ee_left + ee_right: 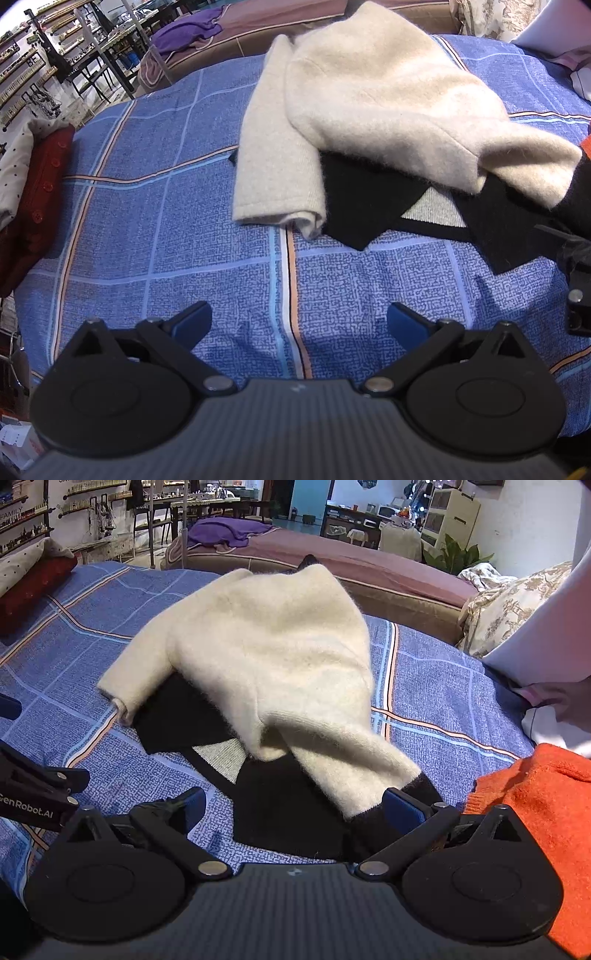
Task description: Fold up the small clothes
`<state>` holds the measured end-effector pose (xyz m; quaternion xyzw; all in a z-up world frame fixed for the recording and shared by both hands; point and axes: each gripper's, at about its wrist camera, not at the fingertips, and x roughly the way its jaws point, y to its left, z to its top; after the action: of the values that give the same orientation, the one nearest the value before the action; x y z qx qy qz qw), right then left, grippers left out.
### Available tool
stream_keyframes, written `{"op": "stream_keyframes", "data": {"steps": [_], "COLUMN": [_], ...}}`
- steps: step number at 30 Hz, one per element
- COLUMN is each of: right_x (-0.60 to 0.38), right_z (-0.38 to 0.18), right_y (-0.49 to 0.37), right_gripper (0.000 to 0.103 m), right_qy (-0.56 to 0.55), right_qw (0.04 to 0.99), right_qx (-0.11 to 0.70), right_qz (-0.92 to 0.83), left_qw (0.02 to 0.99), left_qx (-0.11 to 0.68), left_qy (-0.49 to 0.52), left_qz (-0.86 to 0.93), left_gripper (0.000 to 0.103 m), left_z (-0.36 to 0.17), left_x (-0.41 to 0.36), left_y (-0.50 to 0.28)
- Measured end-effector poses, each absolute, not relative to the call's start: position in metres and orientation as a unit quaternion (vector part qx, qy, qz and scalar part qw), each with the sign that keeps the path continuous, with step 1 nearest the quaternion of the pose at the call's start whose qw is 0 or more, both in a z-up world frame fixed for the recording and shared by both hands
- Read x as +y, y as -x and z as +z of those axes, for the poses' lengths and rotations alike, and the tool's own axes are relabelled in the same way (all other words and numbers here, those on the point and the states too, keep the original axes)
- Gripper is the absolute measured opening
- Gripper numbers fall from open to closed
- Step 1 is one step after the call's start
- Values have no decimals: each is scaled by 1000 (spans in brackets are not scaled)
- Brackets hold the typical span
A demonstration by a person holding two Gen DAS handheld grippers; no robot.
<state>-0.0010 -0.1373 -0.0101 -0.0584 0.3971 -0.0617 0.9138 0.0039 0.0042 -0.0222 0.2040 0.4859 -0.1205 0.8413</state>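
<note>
A cream fuzzy sweater with black trim [373, 96] lies rumpled on the blue plaid bedspread [155, 206]; it also shows in the right wrist view [273, 657]. Its black collar and cuffs [362, 199] spread out at its near edge. My left gripper [299, 323] is open and empty, hovering over bare bedspread in front of the sweater. My right gripper [293, 806] is open, with the sweater's cream sleeve and black cuff [413, 794] lying between its blue fingers, against the right finger [400, 806]. The left gripper's body [33, 786] shows at the left edge.
An orange knit garment [535, 805] lies at the right. A red buttoned garment [37, 184] and a dotted white cloth [14, 158] lie at the left edge of the bed. A purple garment [225, 530] sits on the maroon bed behind.
</note>
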Motion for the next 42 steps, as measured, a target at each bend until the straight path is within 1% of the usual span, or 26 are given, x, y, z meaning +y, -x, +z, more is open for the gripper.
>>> {"op": "stream_keyframes", "data": {"steps": [5,8,13,16,20,22,23,24,25,26,27,28,29,31,33,37,40,42], "right_x": [-140,-140,-125,-110,-88,-80,-79,-79,-81,-84,-90,-99,-110,-140,-174,-257,-315,-344], "right_z": [-7,-12,-21,-30,-53,-70,-79,-86,-91,-92,-89,-79,-68,-43,-21,2,1,-8], "right_y": [15,10,-21,-47,-89,-106,-113,-119,-121,-122,-120,-117,-116,-113,-112,-115,-113,-123], "right_gripper": [103,103,103,103,103,89,75,64,59,45,25,21,21,20,19,17,17,19], "right_qy": [56,49,79,124,218,270,291,305,312,312,306,290,269,228,212,190,172,134], "right_qw": [945,949,947,944,926,910,901,893,887,885,888,897,906,924,933,933,919,903], "right_qx": [323,311,309,300,300,307,315,325,333,337,334,325,320,305,291,292,306,337], "right_qz": [-20,10,43,57,72,69,65,65,69,76,78,72,67,42,4,-92,-180,-229], "left_qw": [856,863,868,867,870,872,873,874,874,872,870,870,870,869,872,876,880,880], "left_qx": [471,462,464,468,453,443,437,432,431,432,432,429,426,424,414,404,396,398], "left_qy": [-176,-169,-139,-133,-162,-177,-179,-179,-178,-177,-177,-177,-178,-184,-189,-182,-174,-172], "left_qz": [-122,-116,-112,-112,-108,-114,-120,-129,-139,-149,-160,-168,-173,-180,-183,-193,-196,-197], "left_gripper": [103,103,103,103,103,103,103,103,103,103,103,100,98,87,82,81,81,81], "left_z": [-33,-39,-48,-53,-60,-63,-64,-65,-67,-69,-71,-72,-72,-72,-69,-61,-57,-58], "left_x": [19,29,48,55,53,48,46,44,42,40,37,35,32,26,20,9,4,2], "left_y": [-10,-16,-29,-36,-40,-42,-43,-44,-45,-47,-50,-52,-55,-63,-71,-86,-91,-95]}}
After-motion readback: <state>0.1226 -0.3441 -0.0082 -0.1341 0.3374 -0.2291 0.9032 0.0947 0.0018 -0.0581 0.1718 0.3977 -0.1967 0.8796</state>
